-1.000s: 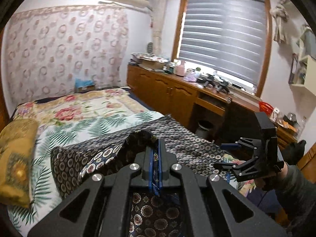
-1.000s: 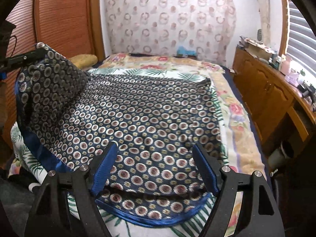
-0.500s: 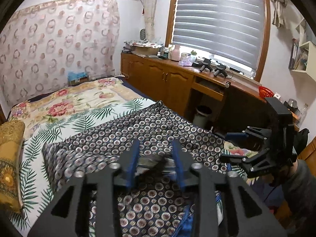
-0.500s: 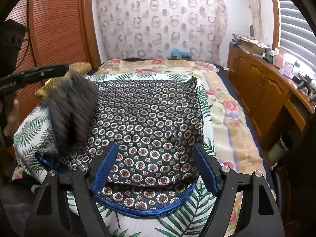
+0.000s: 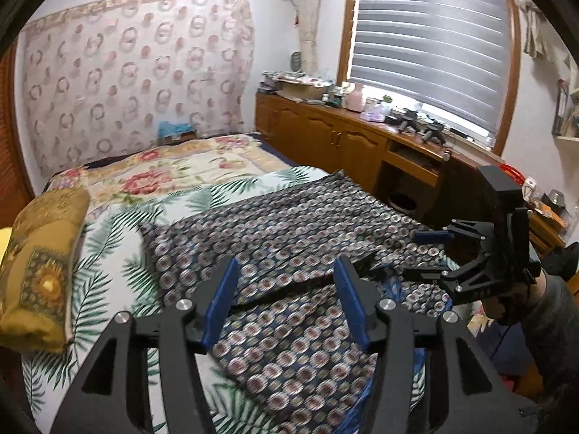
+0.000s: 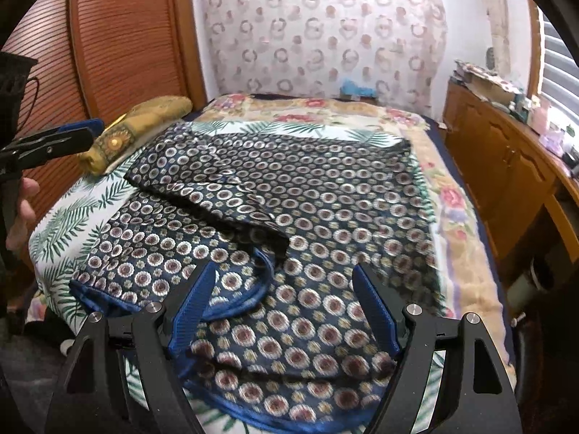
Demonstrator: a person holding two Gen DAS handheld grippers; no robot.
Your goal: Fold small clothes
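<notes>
A dark garment with a circle pattern and blue trim (image 6: 325, 195) lies spread on the bed, its left part folded over onto the middle (image 6: 217, 184). It also shows in the left wrist view (image 5: 289, 231). My left gripper (image 5: 286, 300) is open and empty above the garment's near edge; it shows at the left edge of the right wrist view (image 6: 54, 141). My right gripper (image 6: 282, 311) is open and empty over the garment's near hem; it shows at the right in the left wrist view (image 5: 430, 253).
The bed has a leaf-print sheet (image 6: 72, 209) and a floral blanket (image 6: 452, 195). A yellow pillow (image 5: 43, 253) lies at the left side. Wooden cabinets (image 5: 343, 141) with clutter run under the window. A wooden wardrobe (image 6: 126, 36) stands behind the pillow.
My left gripper opened and let go of the garment's corner, which dropped folded over onto the middle. The left gripper then drew back. My right gripper stayed open.
</notes>
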